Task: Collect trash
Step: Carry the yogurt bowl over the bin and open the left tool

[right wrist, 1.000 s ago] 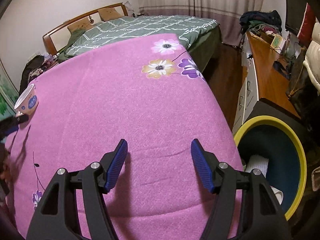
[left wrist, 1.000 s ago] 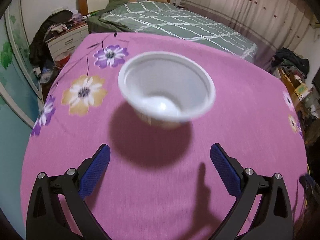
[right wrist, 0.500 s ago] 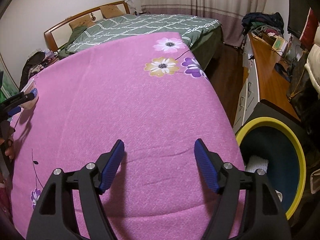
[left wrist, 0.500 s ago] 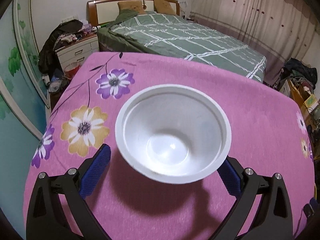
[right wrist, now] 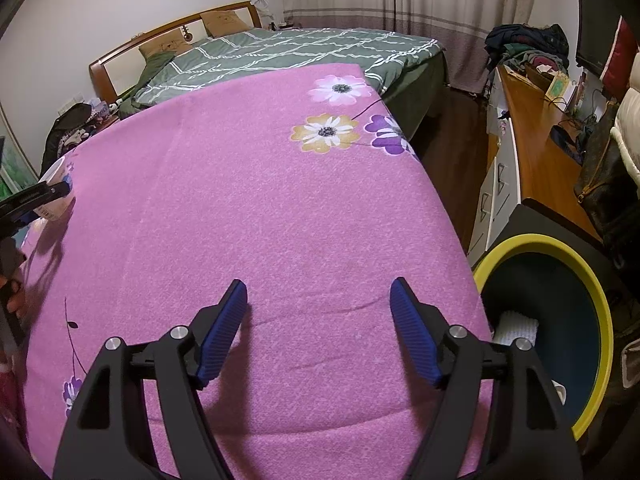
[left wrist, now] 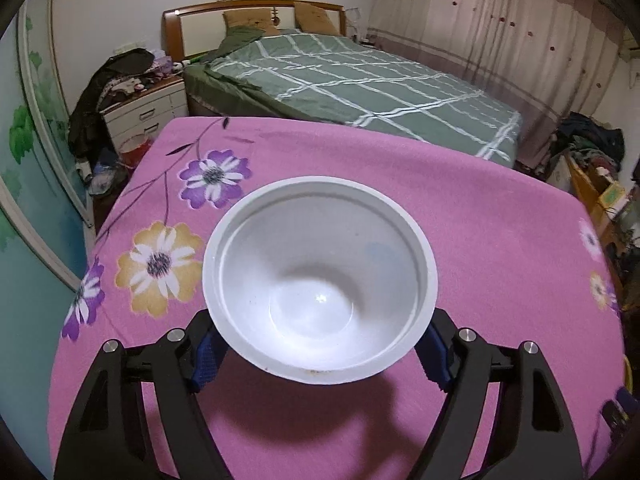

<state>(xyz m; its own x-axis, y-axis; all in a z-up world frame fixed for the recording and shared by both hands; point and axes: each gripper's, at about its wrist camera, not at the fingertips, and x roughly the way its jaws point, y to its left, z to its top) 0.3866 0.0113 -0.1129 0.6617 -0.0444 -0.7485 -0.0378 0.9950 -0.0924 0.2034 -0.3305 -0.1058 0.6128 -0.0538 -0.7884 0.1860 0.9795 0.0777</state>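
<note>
An empty white plastic cup [left wrist: 320, 280] stands upright on the pink flowered cloth [left wrist: 500, 248]. My left gripper [left wrist: 320, 356] is around it, jaws closing, and the blue pads [left wrist: 204, 354] sit against the cup's wall just under the rim. In the right wrist view the same cup [right wrist: 54, 200] shows small at the far left edge, with a black finger [right wrist: 28, 196] of the left gripper across it. My right gripper [right wrist: 318, 328] hovers open over bare cloth with nothing between its pads. Beside it stands a yellow-rimmed bin [right wrist: 592, 288] with white trash [right wrist: 516, 330] inside.
Behind the table a green checked bed [left wrist: 360, 80] fills the room. A cluttered nightstand [left wrist: 144, 108] stands at the left. A wooden desk with drawers [right wrist: 532, 140] runs along the right, past the table's edge [right wrist: 444, 208]. A hand [right wrist: 10, 292] shows at the far left.
My left gripper advanced around the cup, and its jaws came in from wide open to the cup's sides. The right gripper widened a little and stayed in place.
</note>
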